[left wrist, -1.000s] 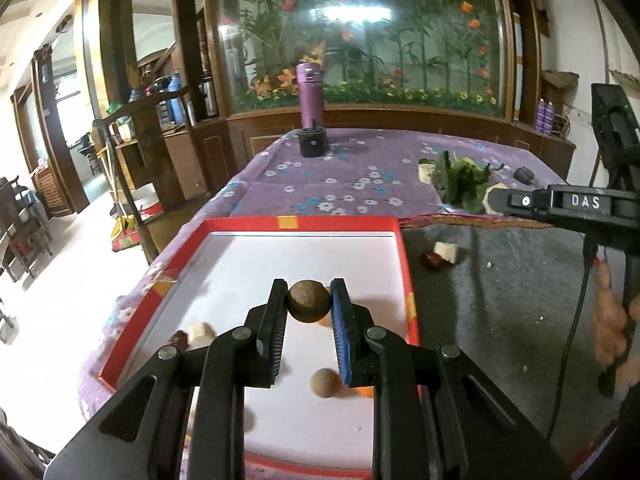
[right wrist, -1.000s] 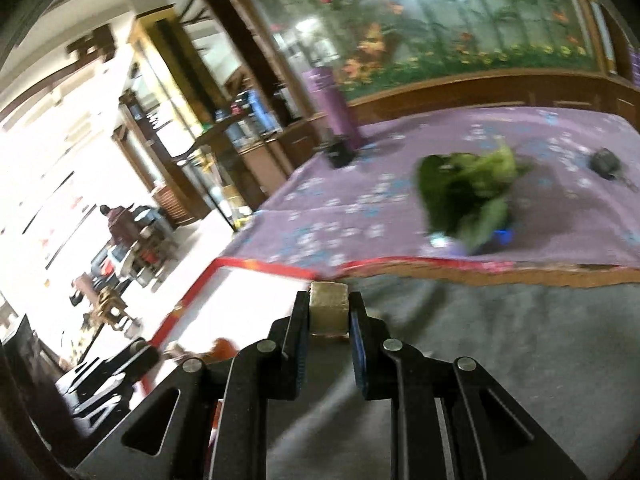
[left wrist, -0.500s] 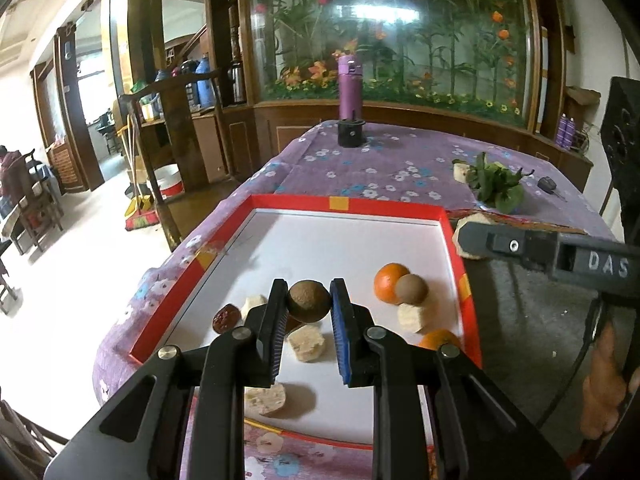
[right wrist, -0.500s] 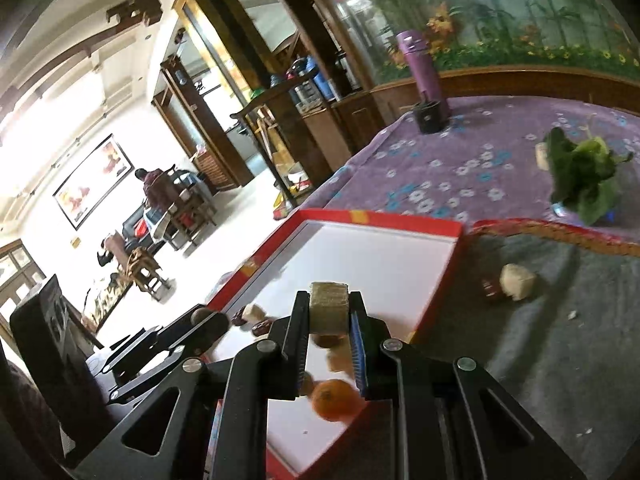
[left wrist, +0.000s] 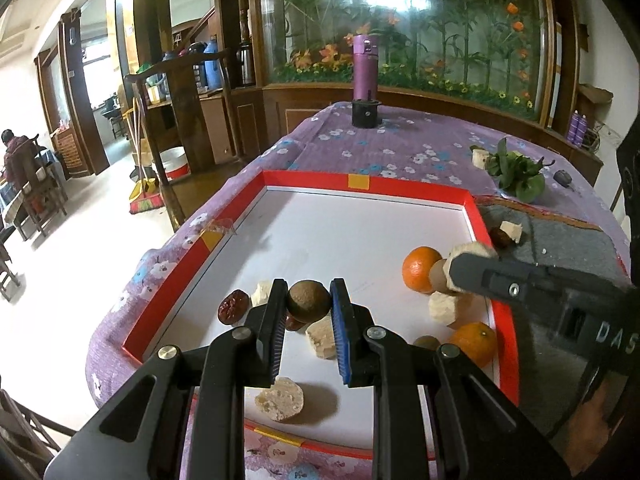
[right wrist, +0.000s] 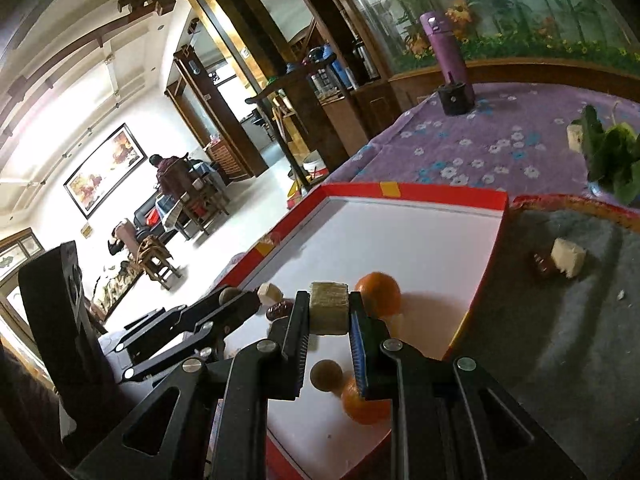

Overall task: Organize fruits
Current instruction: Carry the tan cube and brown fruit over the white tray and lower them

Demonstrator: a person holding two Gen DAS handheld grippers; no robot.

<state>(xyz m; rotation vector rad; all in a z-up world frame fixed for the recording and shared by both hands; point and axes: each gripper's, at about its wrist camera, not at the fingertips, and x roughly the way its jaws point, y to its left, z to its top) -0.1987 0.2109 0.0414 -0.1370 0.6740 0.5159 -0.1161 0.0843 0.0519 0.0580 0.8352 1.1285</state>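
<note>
Two fruits are gripped over the red-rimmed tray (left wrist: pixel 224 222): a brown ball (left wrist: pixel 309 301) in the left gripper's (left wrist: pixel 309 320) jaws, a pale chunk (right wrist: pixel 329 308) in the right gripper's (right wrist: pixel 329 322); release is judged next.

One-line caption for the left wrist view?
Left gripper holds a brown round fruit above the red-rimmed tray of oranges and pale chunks.

Both wrist views look forward, angled down, close over shared red-rimmed tray (left wrist: pixel 304 180) (right wrist: pixel 440 191).

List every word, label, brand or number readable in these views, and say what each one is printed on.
"DAS": white letters on the black body of the right gripper, seen in the left wrist view.
Nothing else reads: the wall picture and the purple bottle show no legible text.
</note>
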